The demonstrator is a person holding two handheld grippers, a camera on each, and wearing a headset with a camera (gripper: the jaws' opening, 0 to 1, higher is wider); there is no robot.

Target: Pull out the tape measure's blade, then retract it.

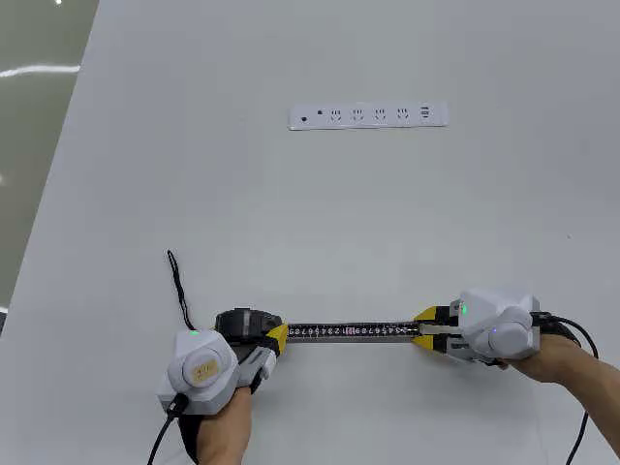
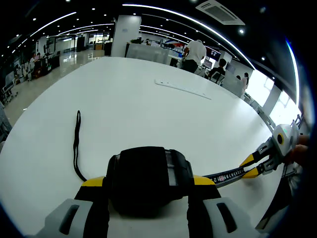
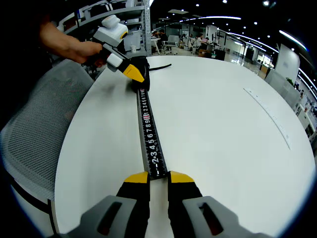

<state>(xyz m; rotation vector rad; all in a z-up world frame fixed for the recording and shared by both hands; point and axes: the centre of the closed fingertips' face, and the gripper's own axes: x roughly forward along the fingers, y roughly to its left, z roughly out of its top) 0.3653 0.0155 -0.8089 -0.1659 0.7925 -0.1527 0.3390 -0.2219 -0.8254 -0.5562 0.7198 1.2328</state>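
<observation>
A black tape measure case [image 1: 244, 325] lies on the white table, clamped by my left gripper [image 1: 266, 347]; in the left gripper view the case [image 2: 148, 179] sits between the yellow-tipped jaws. Its dark numbered blade [image 1: 351, 330] runs out to the right across the table. My right gripper [image 1: 426, 327] is shut on the blade's end; in the right gripper view the blade [image 3: 150, 140] leads from my right gripper [image 3: 158, 176] back to the case [image 3: 143, 75]. A black wrist strap [image 1: 178, 287] trails from the case toward the far side.
A white power strip [image 1: 368, 115] lies farther back on the table [image 1: 387, 213]. The table's left edge borders a grey floor [image 1: 39, 97]. A mesh chair [image 3: 34, 134] stands by the table in the right gripper view. People stand far off behind the table [image 2: 195, 52].
</observation>
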